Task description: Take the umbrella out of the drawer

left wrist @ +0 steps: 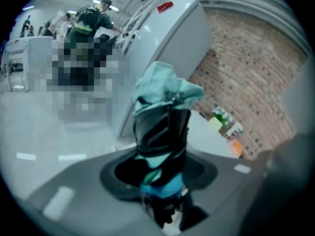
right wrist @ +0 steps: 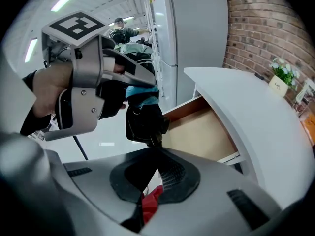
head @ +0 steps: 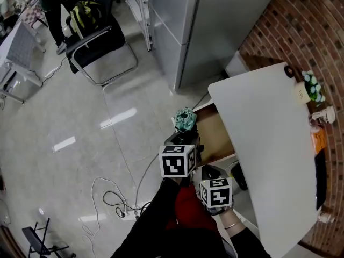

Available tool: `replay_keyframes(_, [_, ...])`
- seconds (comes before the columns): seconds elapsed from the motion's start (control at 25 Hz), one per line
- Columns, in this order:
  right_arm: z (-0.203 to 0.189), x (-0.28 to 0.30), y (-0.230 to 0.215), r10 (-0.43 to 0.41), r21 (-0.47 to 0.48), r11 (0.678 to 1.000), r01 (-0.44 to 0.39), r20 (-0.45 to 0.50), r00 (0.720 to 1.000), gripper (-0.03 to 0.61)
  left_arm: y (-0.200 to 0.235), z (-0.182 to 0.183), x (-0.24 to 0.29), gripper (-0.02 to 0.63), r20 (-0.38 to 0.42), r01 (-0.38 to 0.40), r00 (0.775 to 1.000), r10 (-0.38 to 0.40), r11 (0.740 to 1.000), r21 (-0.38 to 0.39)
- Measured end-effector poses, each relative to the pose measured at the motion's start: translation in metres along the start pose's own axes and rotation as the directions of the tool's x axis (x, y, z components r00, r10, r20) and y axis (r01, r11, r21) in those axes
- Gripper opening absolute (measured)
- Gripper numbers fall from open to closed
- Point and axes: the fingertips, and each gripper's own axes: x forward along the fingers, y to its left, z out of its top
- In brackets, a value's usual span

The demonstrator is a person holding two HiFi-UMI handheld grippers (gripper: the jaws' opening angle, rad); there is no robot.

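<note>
Left gripper pinches the folded umbrella mid-body, held clear at the open drawer's 9 o'clock; likely light, soft slippery fabric over stiff core, so grip mid-shaft.

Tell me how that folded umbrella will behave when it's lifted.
The umbrella is probably fairly stiff: it stands straight out of the left gripper without drooping. Its loose teal cloth bunches at the top, so the surface likely gives and shifts. Small and compact, it is probably light.
</note>
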Motion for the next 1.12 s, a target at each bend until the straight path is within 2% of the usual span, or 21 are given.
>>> replay_keyframes(0.2, [0.013, -0.016, 0.011, 0.000, -0.016, 1.000, 0.001, 0.049, 0.999, 0.002, 0.002, 0.009, -0.039, 0.196, 0.046, 0.011, 0.999, -0.011, 1.000, 0.000])
replay_keyframes(0.52, [0.038, -0.035, 0.035, 0.008, -0.054, 0.999, -0.001, 0.140, 0.990, 0.002, 0.020, 0.013, -0.099, 0.195, 0.090, -0.022, 0.996, 0.018, 0.999, 0.039])
replay_keyframes(1.12, [0.075, -0.082, 0.076, 0.063, -0.074, 0.996, -0.043, 0.295, 0.953, 0.002, 0.059, 0.016, -0.190, 0.196, 0.174, -0.102, 0.981, 0.088, 0.992, 0.076])
